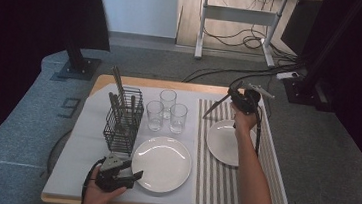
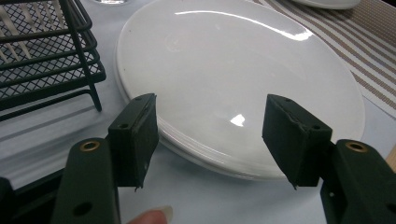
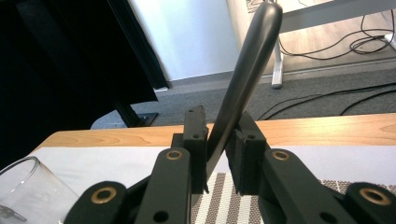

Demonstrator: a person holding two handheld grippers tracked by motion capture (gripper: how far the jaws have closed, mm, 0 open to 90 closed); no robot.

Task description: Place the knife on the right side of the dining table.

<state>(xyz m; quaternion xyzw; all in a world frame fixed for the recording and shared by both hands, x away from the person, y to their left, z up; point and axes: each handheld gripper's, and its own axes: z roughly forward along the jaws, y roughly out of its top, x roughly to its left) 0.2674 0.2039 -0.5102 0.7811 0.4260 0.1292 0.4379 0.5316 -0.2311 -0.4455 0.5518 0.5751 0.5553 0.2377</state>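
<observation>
My right tongs (image 3: pixel 217 154) pinch the knife (image 3: pixel 243 79) pointing toward twelve o'clock; left tongs (image 2: pixel 210 135) wide. Thin grip, it could swivel loose.

- No text, label, brand, number or sign can be read anywhere in the three views.
</observation>
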